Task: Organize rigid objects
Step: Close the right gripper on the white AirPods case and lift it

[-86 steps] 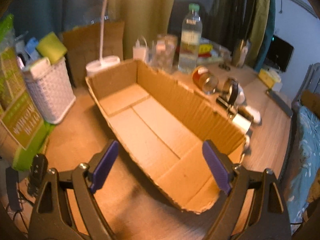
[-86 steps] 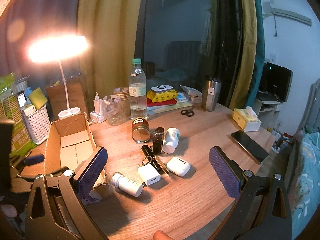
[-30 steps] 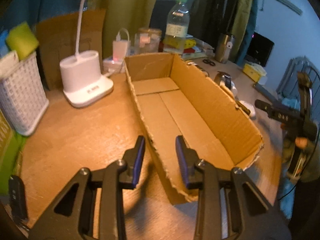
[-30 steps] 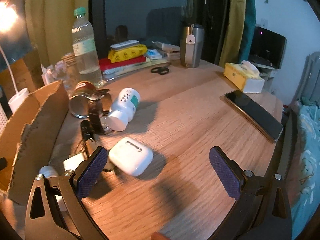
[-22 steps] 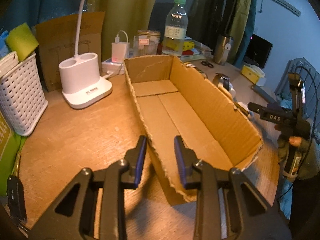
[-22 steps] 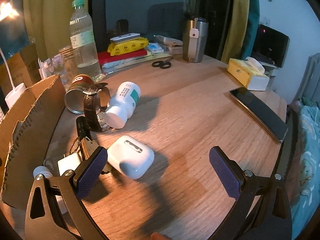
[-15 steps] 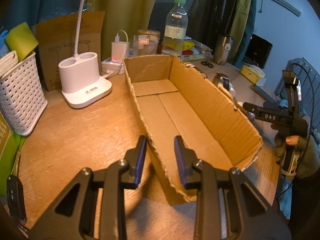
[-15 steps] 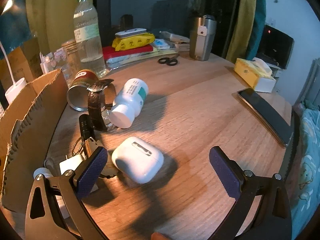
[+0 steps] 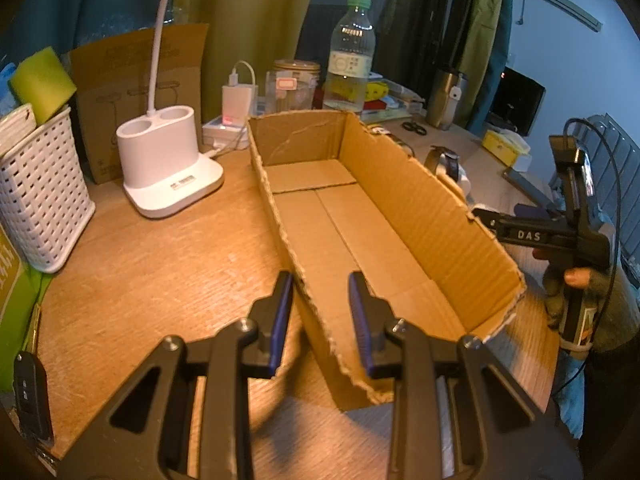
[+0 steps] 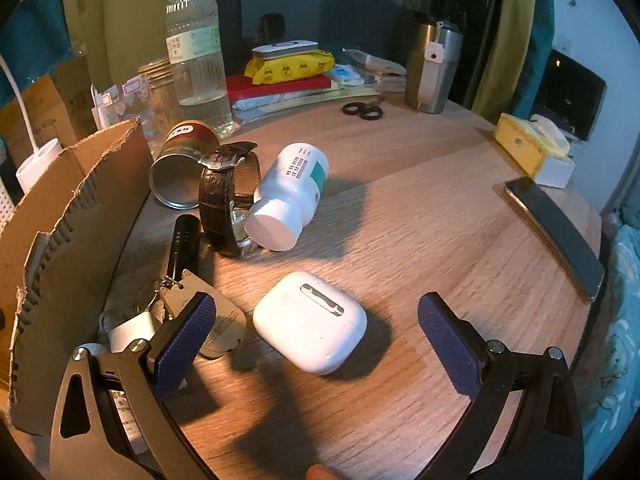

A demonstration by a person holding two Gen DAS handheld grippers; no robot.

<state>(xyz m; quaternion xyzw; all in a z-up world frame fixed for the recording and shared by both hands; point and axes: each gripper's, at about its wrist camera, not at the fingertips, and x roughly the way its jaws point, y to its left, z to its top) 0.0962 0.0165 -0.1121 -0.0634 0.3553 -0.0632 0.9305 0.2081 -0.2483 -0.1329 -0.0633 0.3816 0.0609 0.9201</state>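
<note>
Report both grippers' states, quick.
Left gripper: shut on the near wall of the cardboard box.
Right gripper: open and closing, white earbud case between its jaws, not yet gripped.

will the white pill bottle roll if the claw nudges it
Probably: the white pill bottle lies on its side on the bare wood table. The wristwatch beside it may block rolling that way. Smooth plastic, so possibly slippery.

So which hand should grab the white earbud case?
Right. The right gripper hangs over the earbud case, jaws closing around it; the left gripper is clamped on the cardboard box wall.
</note>
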